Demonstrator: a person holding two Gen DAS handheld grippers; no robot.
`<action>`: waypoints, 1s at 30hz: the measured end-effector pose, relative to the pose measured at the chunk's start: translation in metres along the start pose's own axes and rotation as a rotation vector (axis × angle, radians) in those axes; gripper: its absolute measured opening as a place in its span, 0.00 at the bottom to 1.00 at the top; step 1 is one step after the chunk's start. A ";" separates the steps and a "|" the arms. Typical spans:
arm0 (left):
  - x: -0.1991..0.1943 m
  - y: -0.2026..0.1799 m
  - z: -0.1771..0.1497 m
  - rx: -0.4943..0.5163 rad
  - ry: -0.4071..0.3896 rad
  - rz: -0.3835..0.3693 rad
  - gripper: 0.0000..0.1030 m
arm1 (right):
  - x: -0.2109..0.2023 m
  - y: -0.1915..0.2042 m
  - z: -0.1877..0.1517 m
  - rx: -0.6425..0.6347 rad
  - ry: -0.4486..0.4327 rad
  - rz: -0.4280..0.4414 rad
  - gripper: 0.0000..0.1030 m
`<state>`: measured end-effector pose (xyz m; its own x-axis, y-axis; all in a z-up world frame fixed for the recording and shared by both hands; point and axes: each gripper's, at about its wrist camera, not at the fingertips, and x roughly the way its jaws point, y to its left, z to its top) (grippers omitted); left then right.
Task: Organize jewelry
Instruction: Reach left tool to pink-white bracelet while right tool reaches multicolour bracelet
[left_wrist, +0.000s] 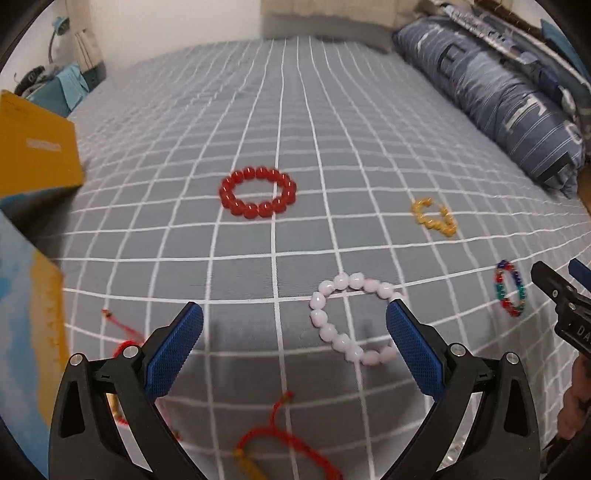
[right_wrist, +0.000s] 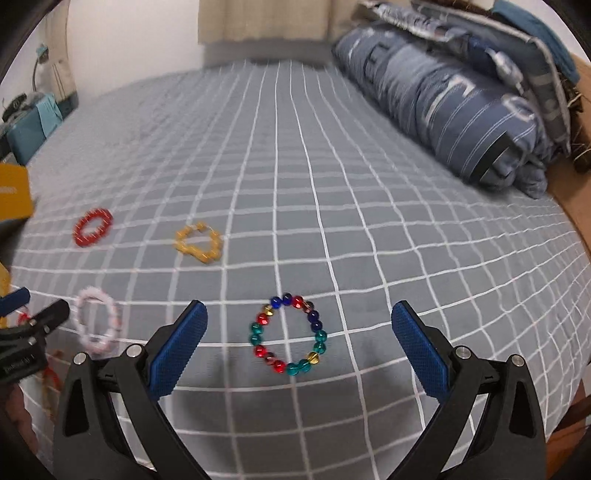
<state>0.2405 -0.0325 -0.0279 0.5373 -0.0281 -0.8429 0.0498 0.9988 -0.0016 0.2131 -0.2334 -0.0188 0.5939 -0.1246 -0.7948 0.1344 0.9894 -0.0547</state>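
I hold both tools over the bed, and both stand wide open with nothing between their pads. My left tool hangs above the pink bead bracelet, which lies just inside its right pad. My right tool frames the multicoloured bead bracelet, centred in its gap. Farther off lie the red bead bracelet to the left and the yellow bead bracelet to the right, well apart. Red cord bracelets lie nearest me, under the left tool. A yellow box stands at the far left, likely where the pieces go. I judge the picking has yet to start: next I must lower a tool so one pad passes inside a ring, then close on the beads without pinching the sheet.
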 end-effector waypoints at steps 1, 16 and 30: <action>0.006 -0.001 0.001 0.002 0.011 0.009 0.94 | 0.007 -0.001 -0.001 0.000 0.012 0.004 0.93; 0.040 -0.004 -0.003 0.014 0.074 0.013 0.83 | 0.064 -0.004 -0.007 0.021 0.152 0.076 0.80; 0.024 0.005 -0.006 -0.022 0.048 -0.048 0.09 | 0.053 -0.008 -0.008 0.058 0.130 0.089 0.18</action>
<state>0.2484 -0.0283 -0.0519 0.4937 -0.0749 -0.8664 0.0556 0.9970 -0.0545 0.2371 -0.2473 -0.0655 0.4987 -0.0227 -0.8665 0.1338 0.9897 0.0511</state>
